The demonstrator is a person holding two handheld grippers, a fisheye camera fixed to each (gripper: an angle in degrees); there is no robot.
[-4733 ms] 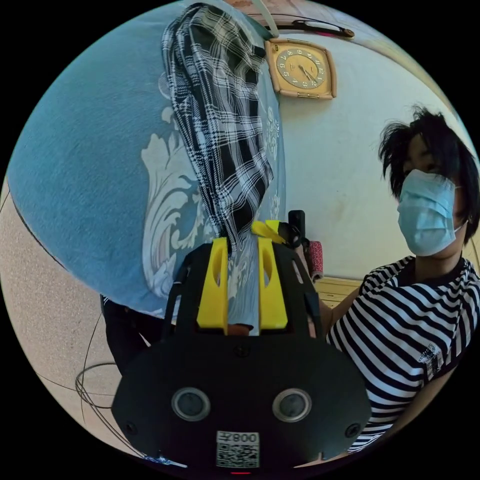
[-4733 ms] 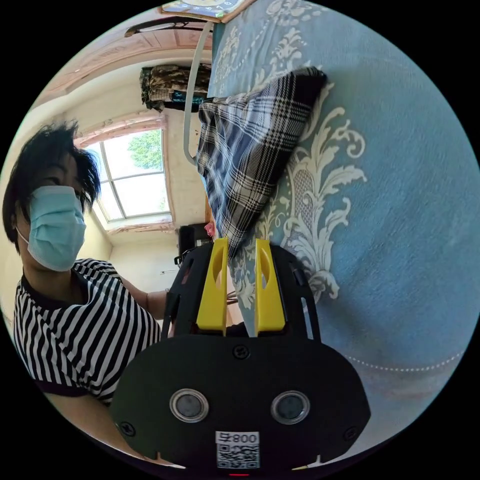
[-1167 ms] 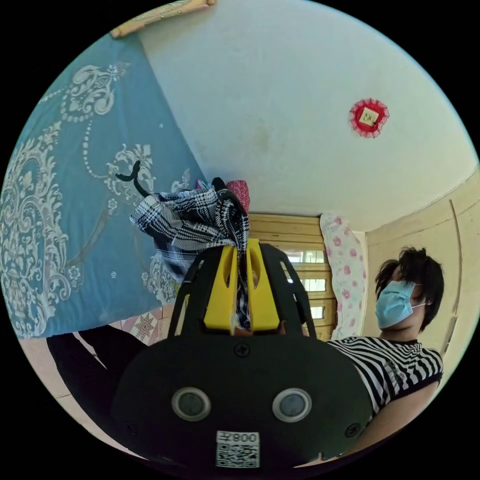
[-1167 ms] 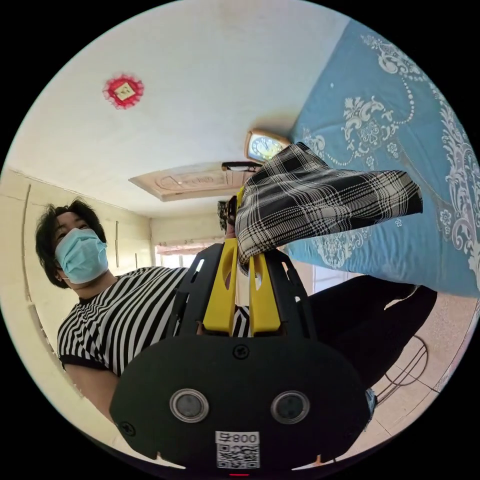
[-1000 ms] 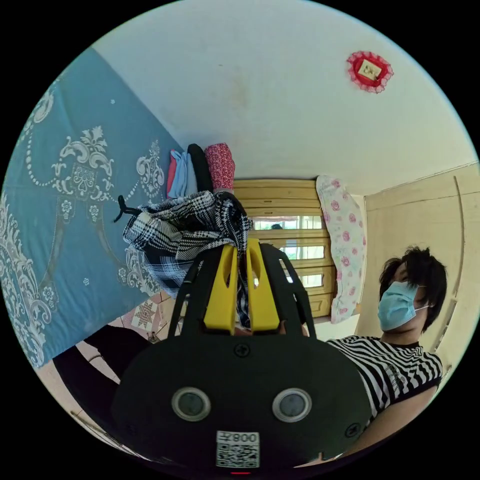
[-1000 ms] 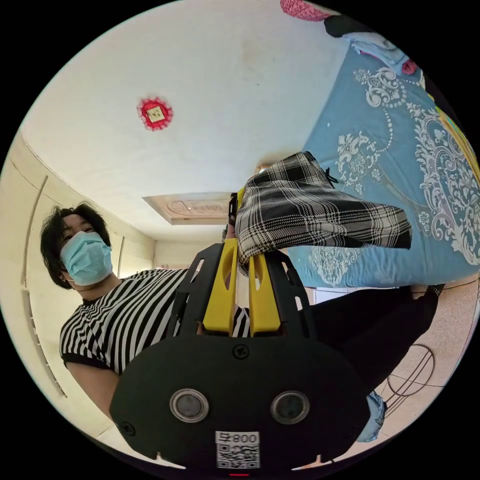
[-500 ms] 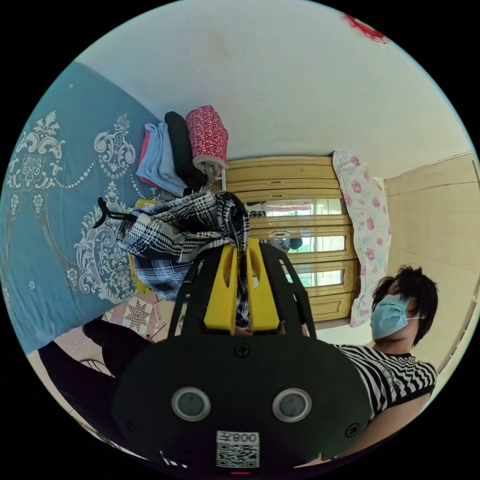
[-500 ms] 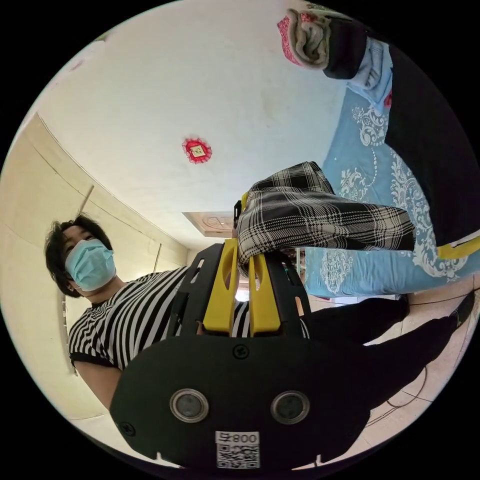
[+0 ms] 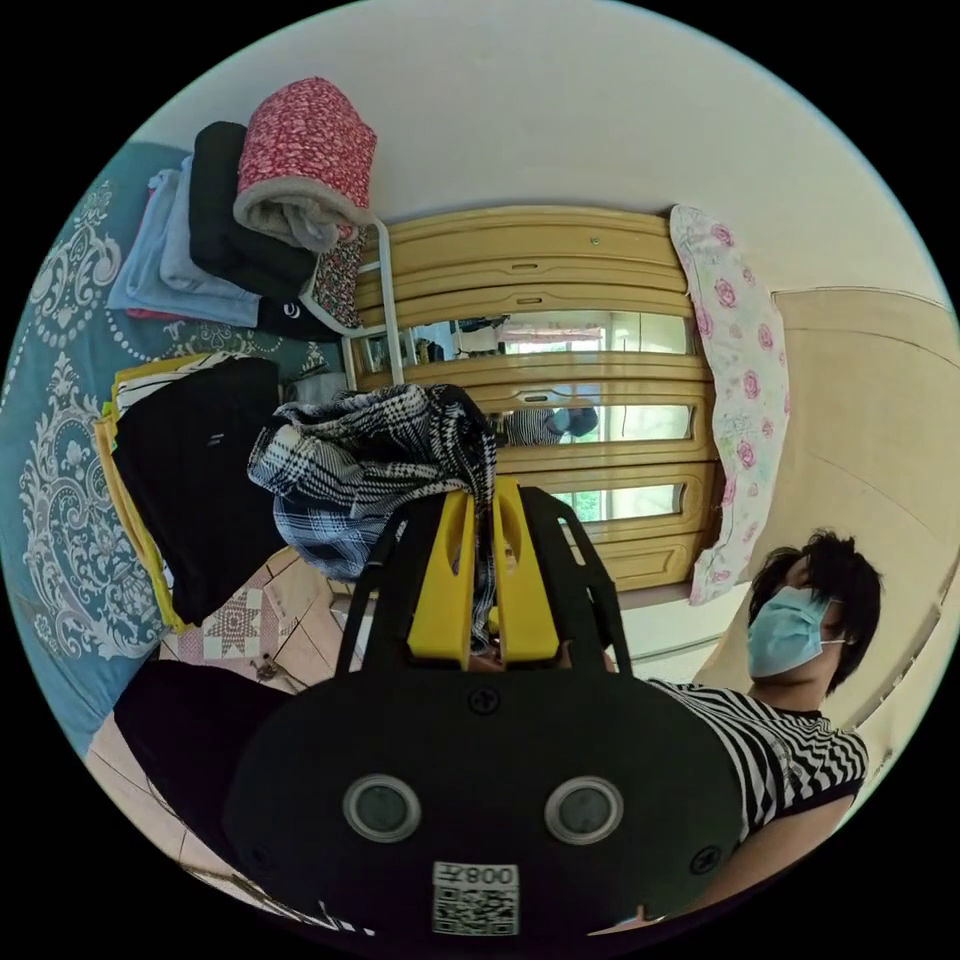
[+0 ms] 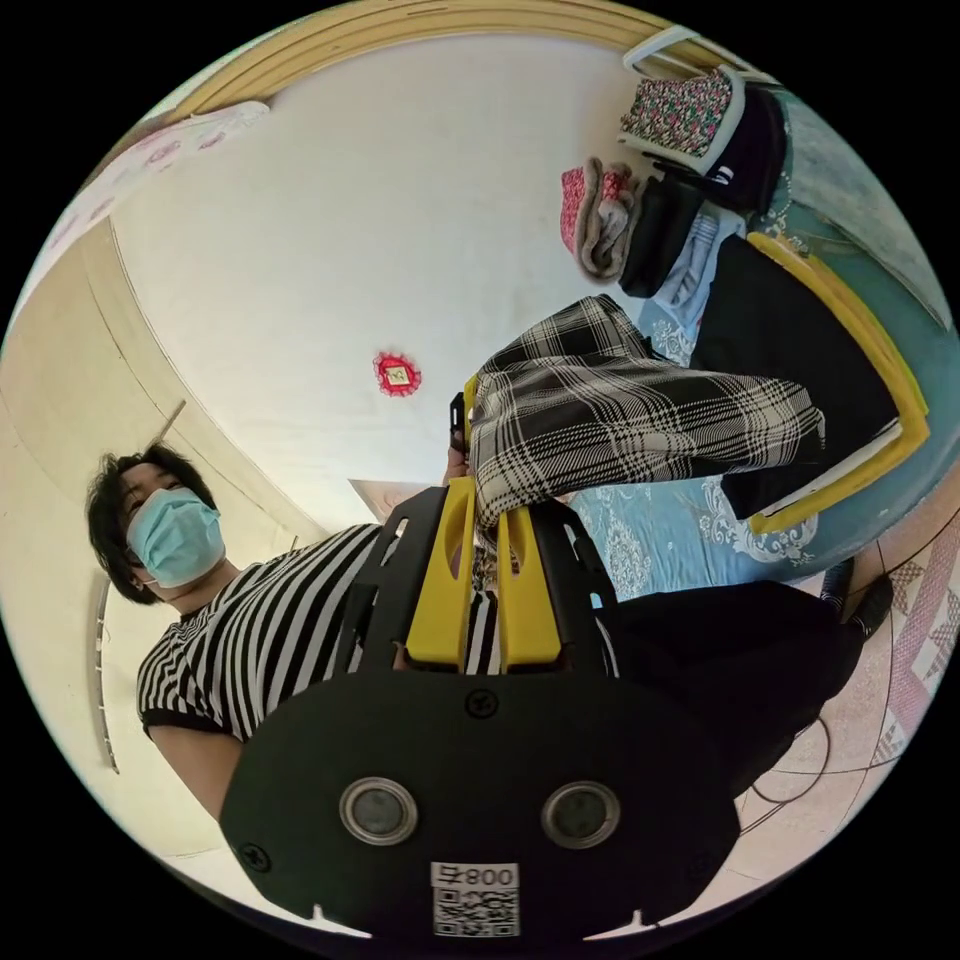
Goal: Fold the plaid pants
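1. The left gripper [image 9: 482,500] has its two yellow jaws pressed together on a bunch of the plaid pants [image 9: 375,465]; the cloth comes out of the tips and hangs as a crumpled bundle on one side, in the air, not lying on anything.
2. The right gripper [image 10: 482,500] is also clamped on the plaid pants [image 10: 630,420]; here the fabric spreads as a flat folded panel away from the jaws, in front of the bed.
3. In the right gripper view a bit of yellow & black, prob. the other gripper, shows just behind the held edge, but it is too hidden to be sure.
4. The surface is a bed w/ a blue bedspread [image 9: 60,500] with white ornament pattern [image 10: 640,540]. The pants are held above/beside it, not touching as far as I can see.
5. On the bed lies a flat folded stack, black garment [image 9: 195,480] on top w/ yellow edges under it [image 10: 850,350].
6. Near it is a pile of rolled clothes: a red floral roll [image 9: 305,150], a black one [image 9: 225,230], a light blue one [image 9: 150,260].
7. Room: white ceiling [image 10: 330,230] w/ a small red decoration [image 10: 397,373]; a yellow wooden wardrobe [image 9: 560,300] w/ mirror strips; a floral cloth [image 9: 740,400] hanging at its side.
8. Floor is tiled [image 9: 250,620], some tiles patterned.
9. The person [image 10: 250,630] wears a striped top & a face mask, dark trousers [image 10: 740,660].
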